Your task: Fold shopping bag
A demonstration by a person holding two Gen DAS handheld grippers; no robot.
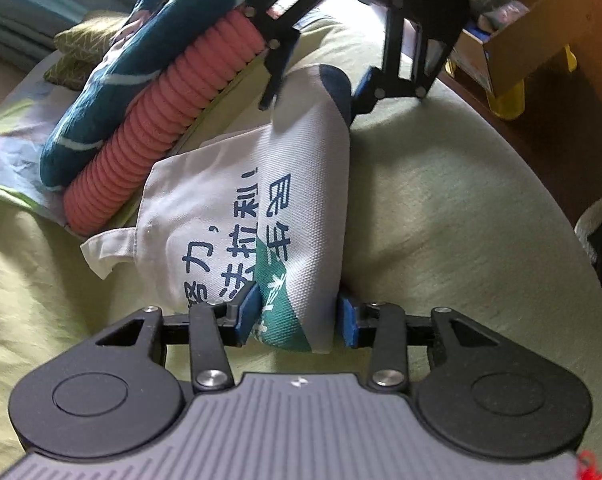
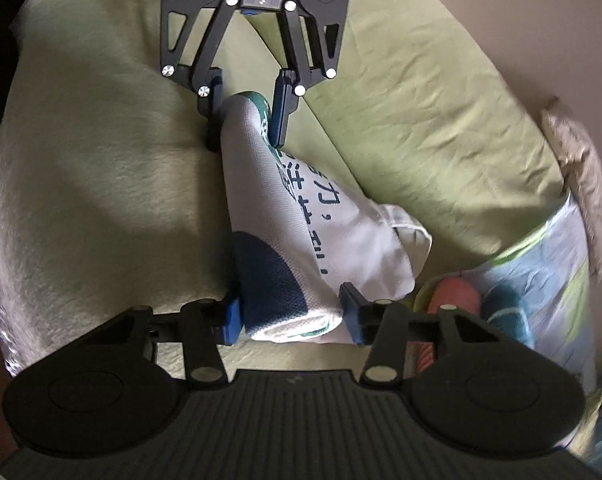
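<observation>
Shopping bag [image 1: 261,216] at frame centre on green bed sheet [image 1: 461,208], folded. Left tongs [image 1: 297,318] and right tongs [image 2: 293,318] each pinching one end of fold. Risk: uneven release; loose handle [image 1: 109,248] springing fold apart.

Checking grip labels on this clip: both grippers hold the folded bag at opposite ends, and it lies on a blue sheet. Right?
Not quite. The sheet under the bag is light green, not blue, as both wrist views show. The rest holds: the left gripper and the right gripper each have their pads against the folded bag, at opposite ends.
</observation>
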